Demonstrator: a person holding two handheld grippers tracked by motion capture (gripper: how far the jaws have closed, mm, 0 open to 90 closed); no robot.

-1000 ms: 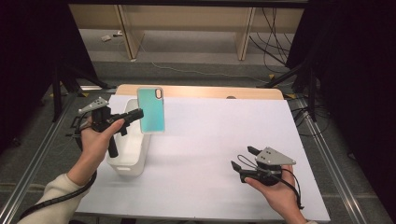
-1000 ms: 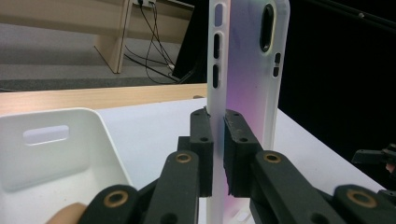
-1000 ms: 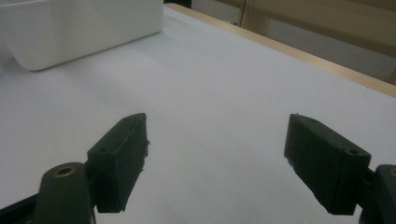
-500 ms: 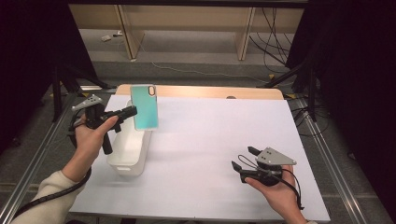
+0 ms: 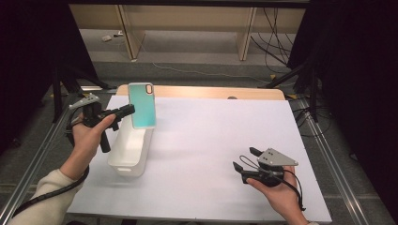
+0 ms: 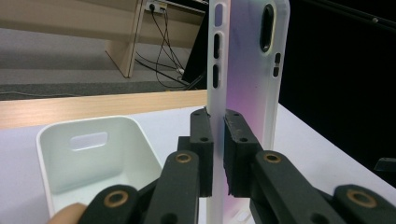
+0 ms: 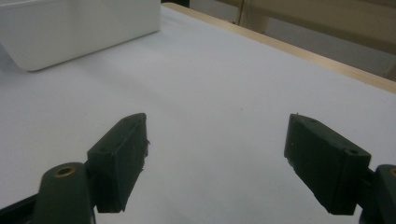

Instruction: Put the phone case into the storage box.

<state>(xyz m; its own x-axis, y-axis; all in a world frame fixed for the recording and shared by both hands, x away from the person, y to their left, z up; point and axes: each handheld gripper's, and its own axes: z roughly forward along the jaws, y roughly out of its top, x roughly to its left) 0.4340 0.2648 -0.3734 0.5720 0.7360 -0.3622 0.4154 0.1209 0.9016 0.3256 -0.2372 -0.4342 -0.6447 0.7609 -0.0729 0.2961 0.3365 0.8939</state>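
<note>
Our left gripper [image 5: 129,110] pinches the teal phone case [image 5: 141,105] above the white bin [image 5: 126,157]; our right gripper [image 5: 244,159] is wide open, holding nothing.

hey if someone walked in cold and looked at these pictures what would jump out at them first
The teal phone case, held upright by its edge in the left gripper above the white bin at the table's left. Next, the right gripper, resting open and empty on the white table near the front right.

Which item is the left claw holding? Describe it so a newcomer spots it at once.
Start at the white table, then the white bin by its left edge. Above it, the left claw pinches a phone case upright: flat, teal with a pale rim, the one coloured thing there.
</note>
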